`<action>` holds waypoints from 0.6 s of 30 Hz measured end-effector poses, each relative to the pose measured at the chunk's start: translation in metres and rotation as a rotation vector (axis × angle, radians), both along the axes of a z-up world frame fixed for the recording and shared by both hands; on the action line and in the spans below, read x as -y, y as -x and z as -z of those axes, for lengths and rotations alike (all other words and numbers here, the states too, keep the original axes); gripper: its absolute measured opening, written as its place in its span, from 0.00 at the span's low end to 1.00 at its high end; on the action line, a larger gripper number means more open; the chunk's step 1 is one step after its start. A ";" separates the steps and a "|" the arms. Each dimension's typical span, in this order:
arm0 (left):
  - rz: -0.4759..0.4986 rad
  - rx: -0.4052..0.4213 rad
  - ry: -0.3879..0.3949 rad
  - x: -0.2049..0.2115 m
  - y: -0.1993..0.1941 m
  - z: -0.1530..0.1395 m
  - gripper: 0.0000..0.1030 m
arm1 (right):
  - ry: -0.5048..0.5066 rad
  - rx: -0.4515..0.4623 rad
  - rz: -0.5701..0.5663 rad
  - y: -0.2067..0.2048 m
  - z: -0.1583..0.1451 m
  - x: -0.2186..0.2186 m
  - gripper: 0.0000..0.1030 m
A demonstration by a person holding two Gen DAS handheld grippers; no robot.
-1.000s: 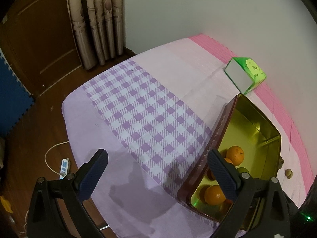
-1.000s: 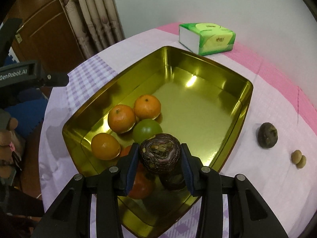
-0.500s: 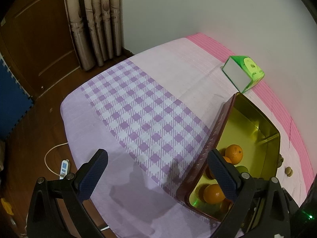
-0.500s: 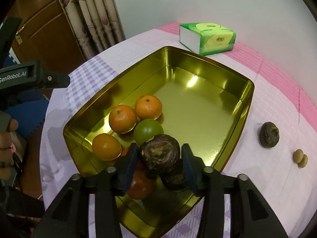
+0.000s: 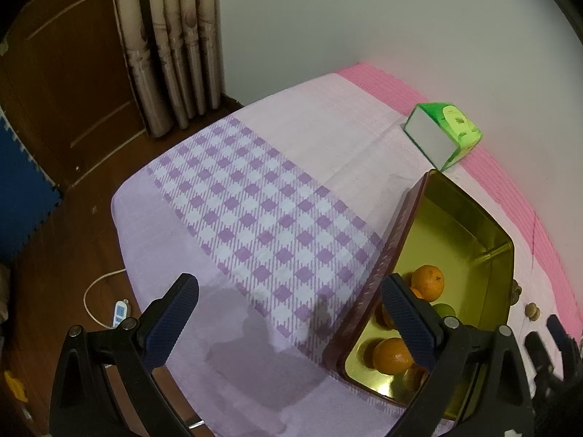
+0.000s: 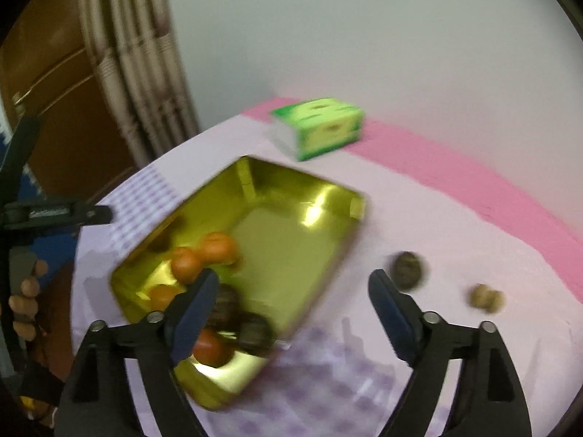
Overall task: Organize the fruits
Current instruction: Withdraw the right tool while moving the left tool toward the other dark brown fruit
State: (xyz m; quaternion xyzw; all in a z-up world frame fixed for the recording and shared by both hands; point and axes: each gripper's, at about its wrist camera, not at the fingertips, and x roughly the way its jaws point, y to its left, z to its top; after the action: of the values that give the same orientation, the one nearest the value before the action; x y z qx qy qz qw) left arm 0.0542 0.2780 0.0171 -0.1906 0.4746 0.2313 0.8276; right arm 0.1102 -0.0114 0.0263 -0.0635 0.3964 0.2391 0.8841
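Two grippers in shot, both with nothing in them. The right gripper [image 6: 291, 295] has its jaws spread wide. They've just been opening, and there's nothing between them now, only tablecloth and the corner of the tin [image 6: 320, 196] behind the gap. That view is pretty smeared with motion blur, so small details are hard to call.

The gold tin sits on the table [image 5: 291, 167], which has a lilac cloth with a purple checked band and a pink strip along the wall side. Fruit is bunched at the near end of the tin: a few oranges [image 6: 218, 247], one redder fruit [image 6: 211, 349] right at the front, and two dark wrinkly fruits [image 6: 255, 331] beside it, close behind the right gripper's left finger [image 6: 193, 309]. From the left wrist view you can also make out a green fruit [image 5: 445, 309] tucked among the oranges.

Still outside the tin, on the cloth to its right: another dark fruit [image 6: 406, 269] and, a bit further right, a pair of small tan round ones [image 6: 486, 296] touching each other. A green tissue box [image 6: 320, 127] sits beyond the tin near the wall.

The left gripper [image 5: 288, 315] hangs over the checked part of the cloth with jaws wide apart and empty, its right finger [image 5: 408, 320] overlapping the tin's near edge in the view. A hand [image 6: 25, 298] shows at the left edge of the right wrist view.
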 end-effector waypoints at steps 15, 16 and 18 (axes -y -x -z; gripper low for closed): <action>0.248 0.012 -0.165 0.070 -0.015 -0.011 0.97 | 0.173 -0.067 0.388 -0.036 0.075 0.186 0.94; 0.262 0.013 -0.166 0.075 -0.016 -0.012 0.97 | 0.173 -0.069 0.396 -0.038 0.077 0.190 0.95; 0.295 0.018 -0.157 0.090 -0.022 -0.014 0.97 | 0.178 -0.067 0.407 -0.041 0.080 0.195 0.95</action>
State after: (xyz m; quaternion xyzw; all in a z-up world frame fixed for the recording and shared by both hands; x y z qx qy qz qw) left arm 0.0762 0.1879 0.0314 -0.0558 0.4703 0.1418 0.8692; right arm 0.1517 -0.2069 -0.0537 -0.0522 0.4499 0.0220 0.8913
